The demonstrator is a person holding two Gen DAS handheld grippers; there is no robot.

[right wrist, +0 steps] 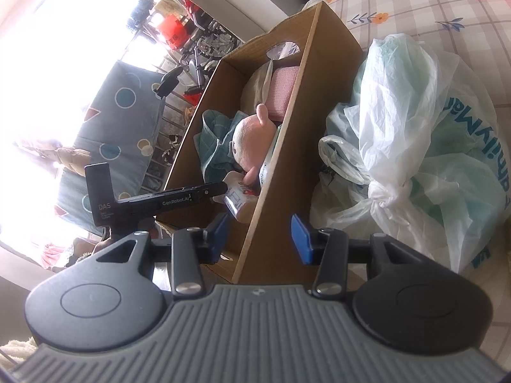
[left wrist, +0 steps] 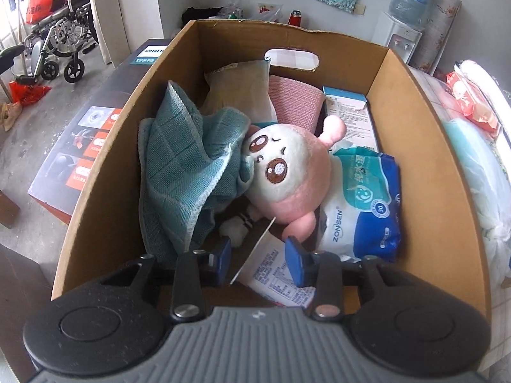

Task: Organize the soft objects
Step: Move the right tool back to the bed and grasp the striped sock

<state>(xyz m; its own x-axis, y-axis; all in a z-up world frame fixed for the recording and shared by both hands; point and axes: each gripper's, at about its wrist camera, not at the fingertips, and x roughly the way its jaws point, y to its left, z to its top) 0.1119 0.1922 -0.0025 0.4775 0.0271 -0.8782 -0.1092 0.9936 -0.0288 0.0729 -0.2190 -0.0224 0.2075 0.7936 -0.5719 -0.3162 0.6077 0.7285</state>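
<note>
Across the middle of the left wrist view sat the box (left wrist: pixel 424 146), with the plush (left wrist: pixel 287 172) at its centre, a teal cloth (left wrist: pixel 185 166) draped against its left side and a wipes pack (left wrist: pixel 364 204) at its right. Low in that frame the left gripper (left wrist: pixel 258 260) hung over the box with its jaws partly open and nothing between them; a paper tag (left wrist: pixel 278 274) lay just beyond the tips. In the right wrist view the right gripper (right wrist: pixel 259 235) straddled the box's near wall, jaws also partly open, the pads not seeming to press on it. The step looked like a release into the box, so a clean lift straight up would avoid snagging the cloth (it sat loose and high). At the right of that frame lay a knotted bag (right wrist: pixel 415 146) on the bed (right wrist: pixel 447 6); its contents could not be made out. The box floor was mostly hidden, and glare washed out the upper left.
</note>
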